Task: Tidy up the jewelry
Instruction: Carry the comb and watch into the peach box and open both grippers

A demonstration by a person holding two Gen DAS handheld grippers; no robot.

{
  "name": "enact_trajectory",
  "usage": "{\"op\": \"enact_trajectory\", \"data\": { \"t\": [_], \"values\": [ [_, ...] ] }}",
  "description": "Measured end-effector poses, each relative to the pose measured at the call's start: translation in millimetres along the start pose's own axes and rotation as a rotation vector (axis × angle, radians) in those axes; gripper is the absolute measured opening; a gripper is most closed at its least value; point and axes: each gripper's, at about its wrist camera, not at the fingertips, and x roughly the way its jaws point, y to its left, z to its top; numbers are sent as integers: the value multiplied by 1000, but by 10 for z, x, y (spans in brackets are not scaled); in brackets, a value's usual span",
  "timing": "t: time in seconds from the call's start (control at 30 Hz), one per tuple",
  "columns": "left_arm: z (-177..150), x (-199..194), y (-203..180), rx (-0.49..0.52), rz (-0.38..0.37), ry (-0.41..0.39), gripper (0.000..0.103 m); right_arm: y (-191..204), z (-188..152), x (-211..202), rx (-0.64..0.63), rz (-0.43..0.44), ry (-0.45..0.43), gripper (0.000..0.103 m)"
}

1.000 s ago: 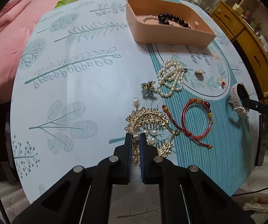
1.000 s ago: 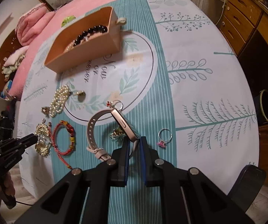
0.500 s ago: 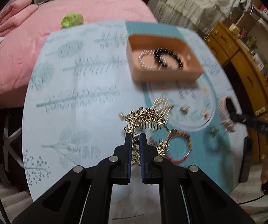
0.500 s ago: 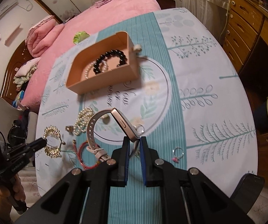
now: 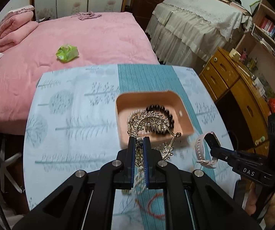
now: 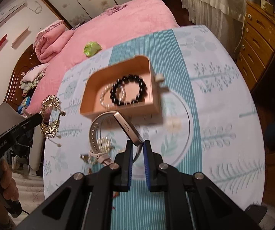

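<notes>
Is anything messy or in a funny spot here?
Not much. A crumpled green wrapper lies on the pink bed, away from the jewelry. The left gripper holds a gold hair comb and the right gripper holds a pink watch, both up in the air near the pink tray.

The left gripper [image 5: 139, 140] is raised above the table, fingers pointing toward 12 o'clock and clamped on a gold hair comb [image 5: 150, 122]; the right gripper [image 6: 137, 146], at its 3 o'clock, is likewise aloft, pinched on a pink watch [image 6: 126, 128].
</notes>
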Motion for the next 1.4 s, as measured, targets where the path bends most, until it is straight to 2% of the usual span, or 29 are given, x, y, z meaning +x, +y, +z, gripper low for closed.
{"op": "enact_trajectory", "data": {
  "t": [0.27,0.47,1.07,1.17,1.23,1.4],
  "values": [
    [249,328,-76,-40,6,1,5,48,407,97,7,-3,-49,10],
    [367,597,-34,-81,13,17,5,23,616,255,23,-19,-51,10],
    [433,1053,-43,-52,53,72,7,41,814,645,-8,-79,1,10],
    [420,1020,-42,-43,67,54,28,93,847,708,-24,-84,10,10],
    [393,971,-37,-37,85,39,53,135,869,750,-40,-87,17,11],
    [305,783,-3,-25,124,2,69,208,900,835,-68,-112,35,16]
  ]
}}
